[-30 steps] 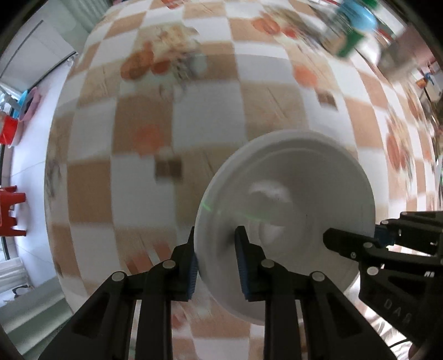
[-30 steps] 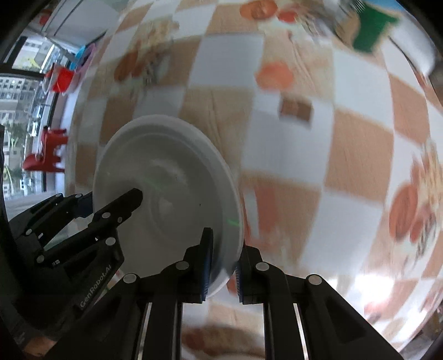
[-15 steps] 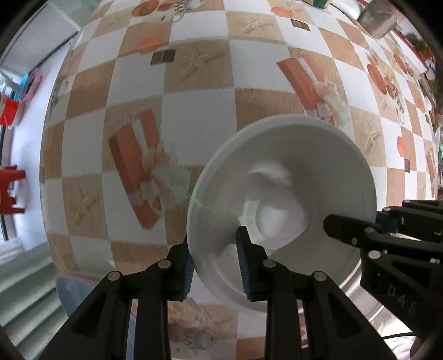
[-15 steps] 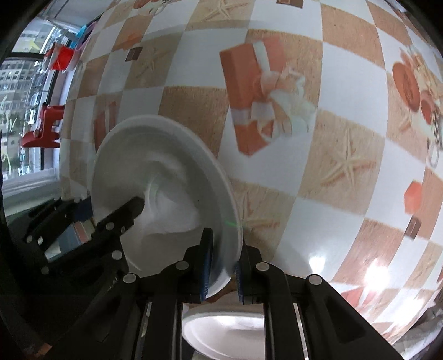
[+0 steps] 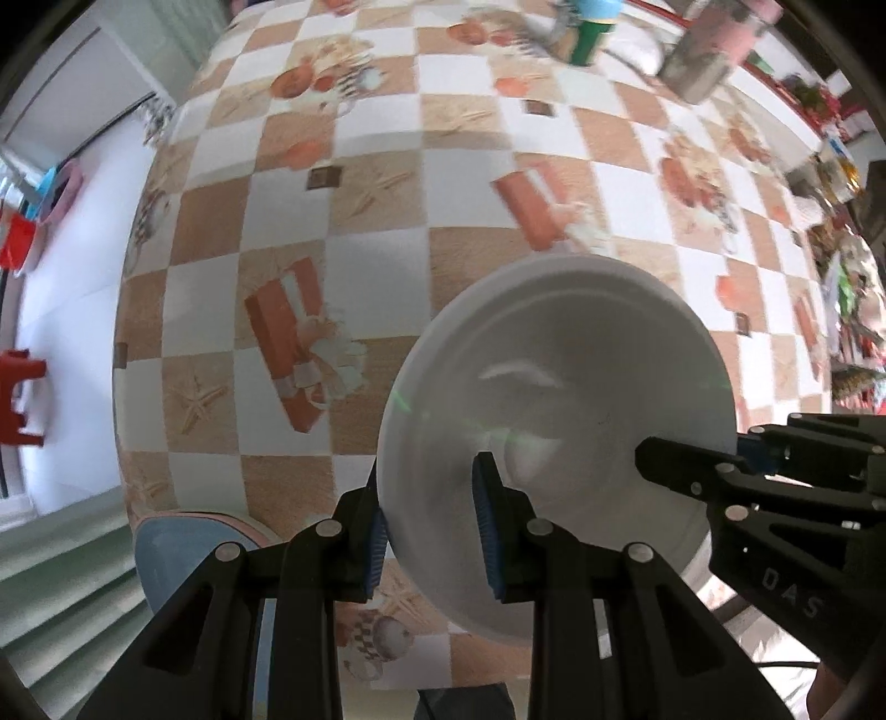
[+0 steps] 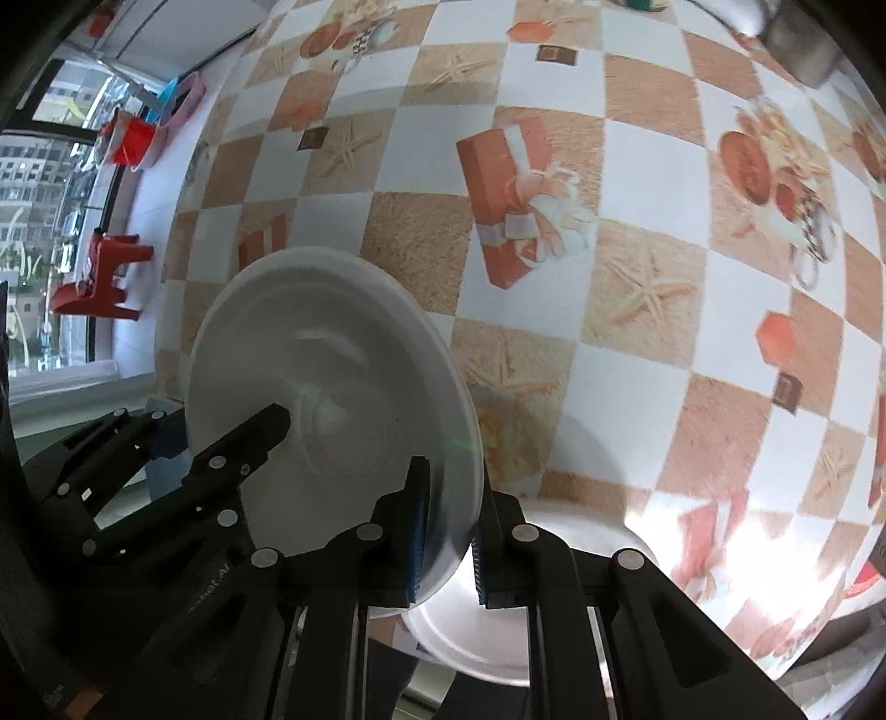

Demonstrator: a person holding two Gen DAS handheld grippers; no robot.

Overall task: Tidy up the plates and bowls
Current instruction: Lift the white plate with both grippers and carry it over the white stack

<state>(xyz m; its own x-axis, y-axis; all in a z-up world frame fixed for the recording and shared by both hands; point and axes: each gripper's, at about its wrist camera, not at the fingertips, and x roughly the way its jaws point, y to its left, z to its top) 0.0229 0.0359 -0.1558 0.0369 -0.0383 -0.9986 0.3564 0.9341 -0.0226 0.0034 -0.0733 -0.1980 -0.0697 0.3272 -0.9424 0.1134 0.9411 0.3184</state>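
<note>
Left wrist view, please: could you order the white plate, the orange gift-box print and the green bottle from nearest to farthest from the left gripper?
1. White plate: clamped at its rim in the left gripper.
2. Orange gift-box print: on the tablecloth, ahead and left.
3. Green bottle: blurred, at the table's far side, upper right.

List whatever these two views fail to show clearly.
- Second white dish, right wrist view: mostly hidden behind the right gripper, so plate or bowl is unclear.
- Metal container and green item, left wrist view: blurred.
- Held white plate: underside unseen in both views.
- Blue object at table edge: cut off by the left gripper.
</note>
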